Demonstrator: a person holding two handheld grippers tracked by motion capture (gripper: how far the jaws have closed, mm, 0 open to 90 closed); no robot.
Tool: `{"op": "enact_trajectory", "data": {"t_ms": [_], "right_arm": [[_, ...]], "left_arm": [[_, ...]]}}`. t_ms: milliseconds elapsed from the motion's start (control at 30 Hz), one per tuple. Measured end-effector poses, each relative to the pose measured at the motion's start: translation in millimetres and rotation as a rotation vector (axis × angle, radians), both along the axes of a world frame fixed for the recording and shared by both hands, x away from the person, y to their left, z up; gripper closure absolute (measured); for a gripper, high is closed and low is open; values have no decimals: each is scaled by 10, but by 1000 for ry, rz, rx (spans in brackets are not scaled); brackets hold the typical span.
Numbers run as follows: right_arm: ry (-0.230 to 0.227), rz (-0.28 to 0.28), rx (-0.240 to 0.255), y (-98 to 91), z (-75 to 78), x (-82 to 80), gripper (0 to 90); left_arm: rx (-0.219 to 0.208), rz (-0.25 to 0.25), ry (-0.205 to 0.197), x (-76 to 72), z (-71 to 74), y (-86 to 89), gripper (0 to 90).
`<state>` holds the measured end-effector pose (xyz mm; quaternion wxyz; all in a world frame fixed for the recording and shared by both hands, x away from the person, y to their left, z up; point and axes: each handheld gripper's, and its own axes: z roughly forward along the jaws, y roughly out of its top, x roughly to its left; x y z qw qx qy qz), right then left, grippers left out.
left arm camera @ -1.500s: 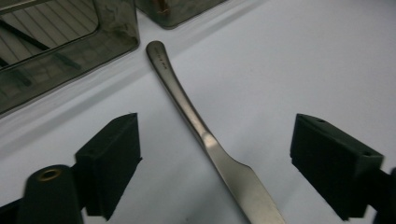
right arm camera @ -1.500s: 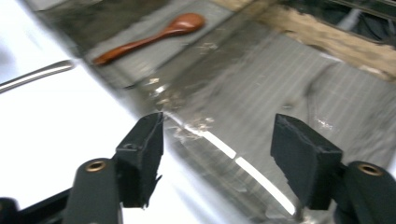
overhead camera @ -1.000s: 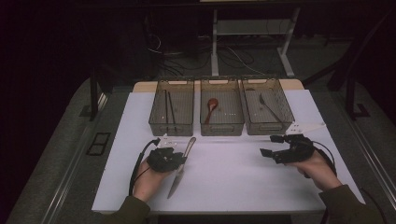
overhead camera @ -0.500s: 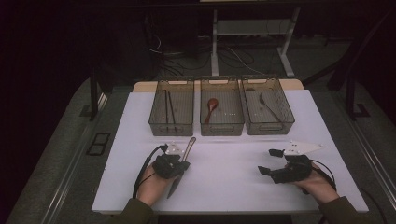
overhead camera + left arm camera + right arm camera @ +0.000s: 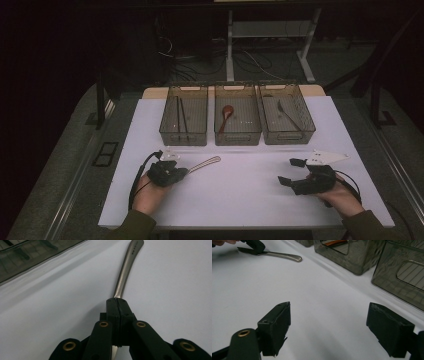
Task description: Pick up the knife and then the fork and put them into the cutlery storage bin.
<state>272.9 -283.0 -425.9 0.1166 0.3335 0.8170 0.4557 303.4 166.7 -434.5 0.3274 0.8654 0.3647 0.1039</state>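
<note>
**Q:** Knife at the near left of the table: how is it held?

**A:** It is clamped at the blade end by the left gripper, whose fingers are closed tight on the metal. The steel handle is pointed away toward the trays. It is seen low over the white surface; whether it is lifted clear cannot be told.

**Q:** And the right gripper?

**A:** Nothing is held. Its fingers have just been opened wider and are spread far apart over bare table, well apart from the knife.

**Q:** Where is the knife judged to be bound?

**A:** Three clear trays are lined up at the far edge. Chopsticks are kept in the left tray and a reddish spoon in the middle tray. A dark utensil, too dim to be named, is laid in the right tray, so that one is judged the likely home.

**Q:** How is the step done well?

**A:** The grip should be kept firm, since a thin blade is easily twisted between the pads. The handle should be raised above the tray wall before it is carried across, then lowered lengthwise along the tray.
</note>
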Motion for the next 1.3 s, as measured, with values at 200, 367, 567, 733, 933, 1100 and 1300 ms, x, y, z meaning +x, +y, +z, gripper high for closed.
{"op": "enact_trajectory", "data": {"t_ms": [200,367,567,733,933,1100,1300], "right_arm": [[4,-1,6,-14,0,10,187],[6,1,7,-22,-2,14,187],[5,3,9,-39,-8,25,187],[10,4,14,-42,-4,23,187],[11,15,12,-41,-8,26,187],[24,13,7,-53,-18,41,181],[44,20,13,-77,-6,60,158]], "left_arm": [[-32,-98,-19,127,9,-84,652],[-35,-145,-12,247,-32,-136,622],[-8,-190,-18,277,-84,-156,689],[-9,-224,-26,300,-97,-132,733],[-35,-237,-8,339,-106,-102,789],[-31,-234,-5,341,-98,-107,792],[-33,-257,5,329,-78,-105,792]]}}
